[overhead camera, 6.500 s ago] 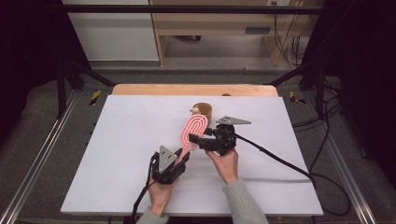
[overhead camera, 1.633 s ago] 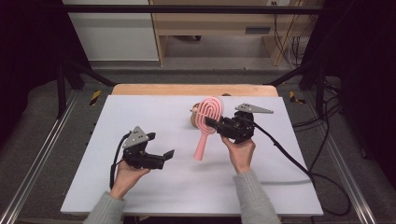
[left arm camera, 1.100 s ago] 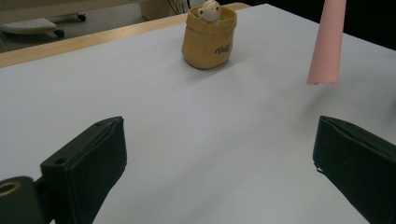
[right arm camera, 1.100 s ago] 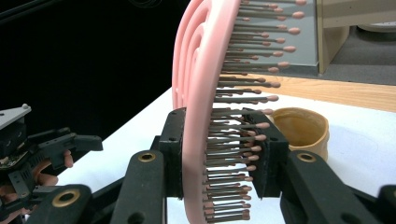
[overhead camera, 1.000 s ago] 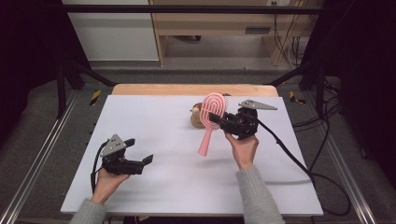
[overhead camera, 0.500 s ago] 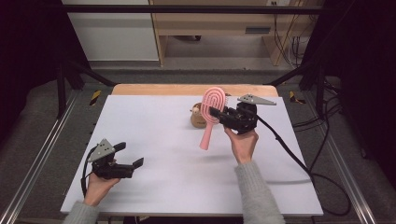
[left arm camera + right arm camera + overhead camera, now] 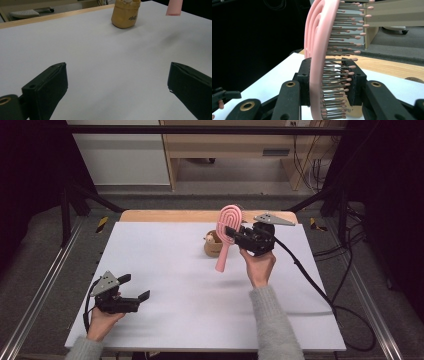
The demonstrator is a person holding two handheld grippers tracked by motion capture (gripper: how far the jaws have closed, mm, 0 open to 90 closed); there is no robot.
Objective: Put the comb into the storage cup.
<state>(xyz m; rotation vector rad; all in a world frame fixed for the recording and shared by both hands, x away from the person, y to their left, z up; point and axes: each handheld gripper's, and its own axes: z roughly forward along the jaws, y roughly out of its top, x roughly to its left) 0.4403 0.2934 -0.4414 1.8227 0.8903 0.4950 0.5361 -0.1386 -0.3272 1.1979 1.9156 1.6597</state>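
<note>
A pink hairbrush (image 7: 226,234) is held up above the white table, head up and handle slanting down to the left. My right gripper (image 7: 234,233) is shut on its head; in the right gripper view the pads clamp the pink hairbrush (image 7: 322,65) across its back and bristles. Just behind the brush stands a small tan jar (image 7: 213,244), also seen as the tan jar (image 7: 125,13) far ahead in the left gripper view. My left gripper (image 7: 134,287) rests low near the table's front left corner, open and empty, jaws wide apart over bare table (image 7: 110,65).
A white table top (image 7: 170,270) with a wooden strip (image 7: 165,215) along its far edge. A black cable (image 7: 310,280) trails from the right gripper across the right side. Metal frame rails (image 7: 45,285) flank the table.
My left gripper has drawn back toward the front left corner and sunk lower. The right gripper has lifted the brush slightly more upright near the jar.
</note>
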